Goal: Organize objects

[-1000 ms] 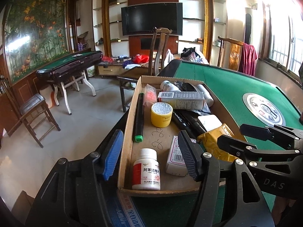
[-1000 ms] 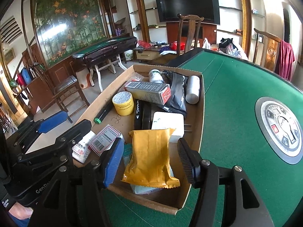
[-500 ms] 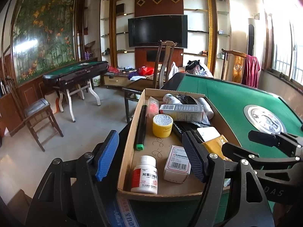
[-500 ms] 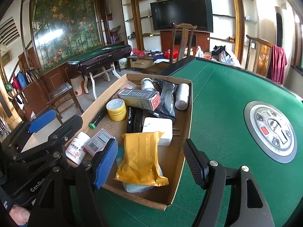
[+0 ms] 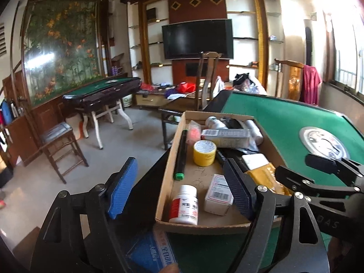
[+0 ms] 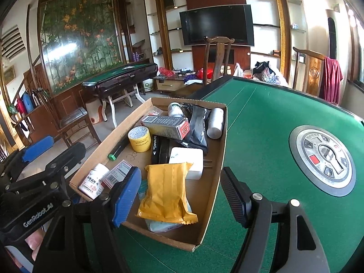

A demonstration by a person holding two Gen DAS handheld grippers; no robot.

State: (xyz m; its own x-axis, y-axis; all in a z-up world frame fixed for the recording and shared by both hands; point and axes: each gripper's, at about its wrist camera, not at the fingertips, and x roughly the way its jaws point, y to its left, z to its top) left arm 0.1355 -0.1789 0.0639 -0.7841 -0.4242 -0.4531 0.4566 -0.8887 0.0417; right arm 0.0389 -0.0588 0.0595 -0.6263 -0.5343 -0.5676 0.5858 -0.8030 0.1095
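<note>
A shallow cardboard tray sits at the left edge of a green felt table. It holds a white pill bottle, a small barcode box, a yellow tape roll, a black marker with green cap, a long box, a white block and a yellow packet. My left gripper is open and empty, held back from the tray's near end. My right gripper is open and empty, near the yellow packet.
A round metal control panel is set into the table's middle. A blue printed pack lies at the table edge under my left gripper. Wooden chairs, a second green table and a TV wall stand beyond.
Both grippers have drawn back and up from the tray, which now looks smaller and farther. Both stay open. Nothing in the tray has moved.
</note>
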